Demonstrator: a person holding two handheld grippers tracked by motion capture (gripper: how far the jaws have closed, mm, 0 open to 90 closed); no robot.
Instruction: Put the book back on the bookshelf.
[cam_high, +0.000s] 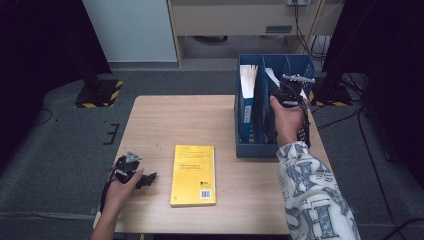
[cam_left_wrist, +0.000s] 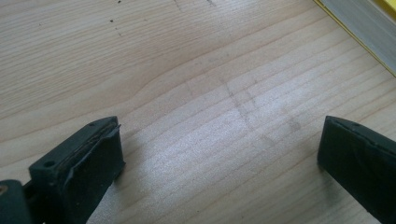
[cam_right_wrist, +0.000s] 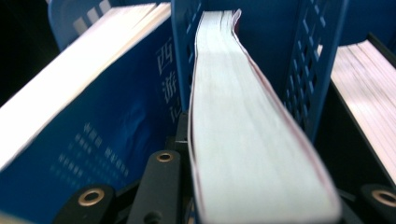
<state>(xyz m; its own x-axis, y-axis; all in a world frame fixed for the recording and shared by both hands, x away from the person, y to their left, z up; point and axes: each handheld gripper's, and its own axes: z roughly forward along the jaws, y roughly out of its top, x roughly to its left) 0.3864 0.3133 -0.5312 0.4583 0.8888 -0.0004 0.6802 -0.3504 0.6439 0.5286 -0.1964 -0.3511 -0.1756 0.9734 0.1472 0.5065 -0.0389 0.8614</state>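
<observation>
A blue file rack (cam_high: 248, 149) stands upright at the table's right side. My right gripper (cam_high: 289, 97) reaches down into its middle slot. In the right gripper view, the right gripper (cam_right_wrist: 266, 186) is shut on a book (cam_right_wrist: 233, 116) with white page edges and a reddish cover, standing between the blue dividers. A yellow book (cam_high: 193, 175) lies flat near the table's front middle. My left gripper (cam_high: 148, 179) rests on the wood just left of it, jaws pointing toward it. In its own view, the left gripper (cam_left_wrist: 219, 135) stands open over bare wood, and the yellow book (cam_left_wrist: 364, 28) shows at the top right corner.
A blue-covered book (cam_right_wrist: 107, 126) leans in the rack's left slot, also seen from above as the blue-covered book (cam_high: 247, 100). Another book (cam_right_wrist: 369, 93) stands in the right slot. The wooden table (cam_high: 165, 125) ends close behind the left hand. Black stands flank the table on the grey floor.
</observation>
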